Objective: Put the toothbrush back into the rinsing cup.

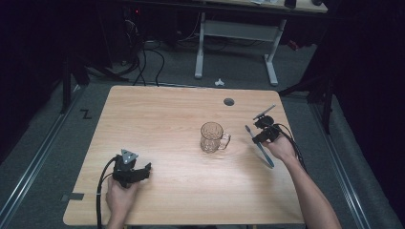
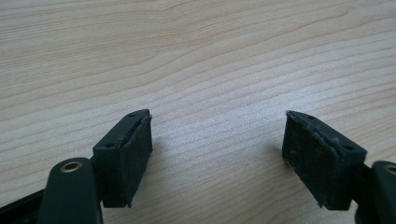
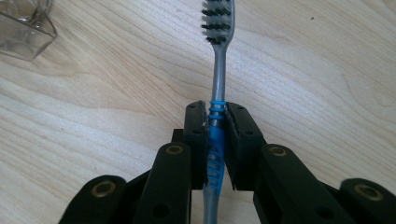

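Toothbrush [image 3: 217, 88] clamped between right gripper [image 3: 215, 116] fingers [image 3: 195, 135]

The grey-and-blue plastic toothbrush [image 3: 218, 88] runs off the bottom edge; the clear glass mug [image 3: 23, 25] is cropped at the corner.
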`<move>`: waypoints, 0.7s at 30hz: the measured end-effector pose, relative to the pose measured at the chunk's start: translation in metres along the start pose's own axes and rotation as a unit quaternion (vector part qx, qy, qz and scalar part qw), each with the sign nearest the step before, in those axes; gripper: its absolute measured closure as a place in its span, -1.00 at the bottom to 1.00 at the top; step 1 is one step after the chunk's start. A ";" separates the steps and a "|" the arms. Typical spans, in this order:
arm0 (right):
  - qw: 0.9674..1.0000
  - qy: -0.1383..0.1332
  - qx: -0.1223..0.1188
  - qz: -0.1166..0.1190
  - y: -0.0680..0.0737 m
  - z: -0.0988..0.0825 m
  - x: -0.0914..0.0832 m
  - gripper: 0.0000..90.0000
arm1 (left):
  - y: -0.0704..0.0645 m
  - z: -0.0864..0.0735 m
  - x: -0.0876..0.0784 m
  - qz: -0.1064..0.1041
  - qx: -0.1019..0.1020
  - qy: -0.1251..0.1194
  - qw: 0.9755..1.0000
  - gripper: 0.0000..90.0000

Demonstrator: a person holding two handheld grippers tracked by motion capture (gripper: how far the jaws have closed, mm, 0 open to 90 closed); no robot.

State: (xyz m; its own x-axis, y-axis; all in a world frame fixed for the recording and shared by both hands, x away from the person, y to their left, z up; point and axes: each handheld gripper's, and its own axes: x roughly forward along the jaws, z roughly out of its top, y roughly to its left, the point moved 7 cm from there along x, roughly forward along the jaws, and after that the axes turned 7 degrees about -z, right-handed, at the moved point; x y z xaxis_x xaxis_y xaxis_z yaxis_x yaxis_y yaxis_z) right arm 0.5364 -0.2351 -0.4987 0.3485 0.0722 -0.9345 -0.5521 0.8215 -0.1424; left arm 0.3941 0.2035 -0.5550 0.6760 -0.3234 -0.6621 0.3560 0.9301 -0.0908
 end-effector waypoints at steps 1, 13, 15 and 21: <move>1.000 -0.003 0.002 -0.001 0.000 0.000 -0.002 0.78 | 0.000 0.000 0.000 0.000 0.000 0.000 1.000 -0.45; 0.996 -0.078 0.021 0.025 -0.002 0.002 -0.032 0.77 | 0.000 0.000 0.000 0.000 0.000 0.000 1.000 -0.45; 0.995 -0.095 0.023 0.034 -0.001 0.002 -0.037 0.78 | 0.000 0.000 0.000 0.000 0.000 0.000 1.000 -0.45; 0.991 -0.124 0.022 0.048 0.005 0.002 -0.046 0.78 | 0.000 0.000 0.000 0.000 0.000 0.000 1.000 -0.45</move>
State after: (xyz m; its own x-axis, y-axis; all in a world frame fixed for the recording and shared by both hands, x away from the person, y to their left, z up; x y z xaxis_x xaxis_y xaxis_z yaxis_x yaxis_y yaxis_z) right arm 0.5187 -0.2330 -0.4560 0.4744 0.2842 -0.8331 -0.5598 0.8278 -0.0363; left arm 0.3941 0.2036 -0.5550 0.6762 -0.3230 -0.6621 0.3559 0.9302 -0.0903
